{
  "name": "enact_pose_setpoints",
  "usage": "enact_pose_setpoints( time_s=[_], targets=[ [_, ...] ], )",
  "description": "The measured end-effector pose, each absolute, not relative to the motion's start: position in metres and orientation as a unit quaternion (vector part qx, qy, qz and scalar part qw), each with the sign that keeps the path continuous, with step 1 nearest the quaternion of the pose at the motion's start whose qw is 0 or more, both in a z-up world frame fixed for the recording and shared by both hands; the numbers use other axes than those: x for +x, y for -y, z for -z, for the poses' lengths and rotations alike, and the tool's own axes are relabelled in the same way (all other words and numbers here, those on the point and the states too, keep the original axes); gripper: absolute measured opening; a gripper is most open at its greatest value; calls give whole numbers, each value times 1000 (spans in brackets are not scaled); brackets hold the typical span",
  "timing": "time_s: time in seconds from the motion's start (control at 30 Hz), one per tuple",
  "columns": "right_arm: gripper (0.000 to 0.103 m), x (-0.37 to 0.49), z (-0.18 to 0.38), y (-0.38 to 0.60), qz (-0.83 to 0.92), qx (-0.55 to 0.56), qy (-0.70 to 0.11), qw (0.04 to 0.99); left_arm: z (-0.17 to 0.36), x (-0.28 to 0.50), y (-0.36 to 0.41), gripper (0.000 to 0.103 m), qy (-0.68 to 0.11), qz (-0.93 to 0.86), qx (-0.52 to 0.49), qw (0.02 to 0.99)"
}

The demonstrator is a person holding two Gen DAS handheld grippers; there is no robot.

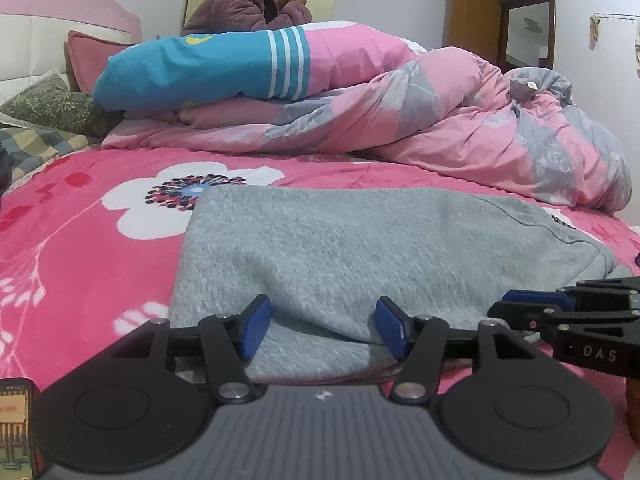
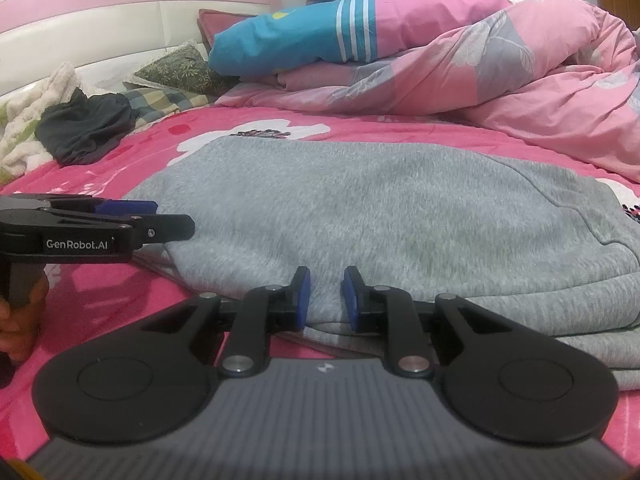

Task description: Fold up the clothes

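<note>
Grey garment (image 2: 380, 216), folded flat on the pink floral bed (image 1: 80, 240). Right gripper (image 2: 324, 300): jaws clenched on the garment's near edge. Left gripper (image 1: 322, 326): jaws released, spread astride the near edge. Rumpled quilt (image 1: 480, 128) lies behind.

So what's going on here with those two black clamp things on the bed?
A person is folding a grey garment on a pink flowered bedspread, using a hand-held gripper in each hand. The right gripper is pinching the garment's near edge. The left gripper sits at the same edge with its jaws apart, not gripping the cloth. The garment lies mostly flat. Piled quilts fill the far side, and another person in a purple robe sits beyond them.
</note>
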State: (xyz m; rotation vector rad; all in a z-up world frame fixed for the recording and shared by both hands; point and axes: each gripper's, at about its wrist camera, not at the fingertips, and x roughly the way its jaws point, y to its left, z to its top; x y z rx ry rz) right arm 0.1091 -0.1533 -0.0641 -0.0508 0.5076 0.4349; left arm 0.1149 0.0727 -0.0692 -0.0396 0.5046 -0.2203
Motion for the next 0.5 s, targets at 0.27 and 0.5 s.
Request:
enact_pose_setpoints(
  time_s=[0.27,0.5],
  targets=[
    [19,108,64,152,-208,-36,-245,946,69,115,-72,62,-249,109,-16,962],
    [21,108,64,151,-205,-39,-244,947,69,114,-70,62,-249,108,-10,962]
  ],
)
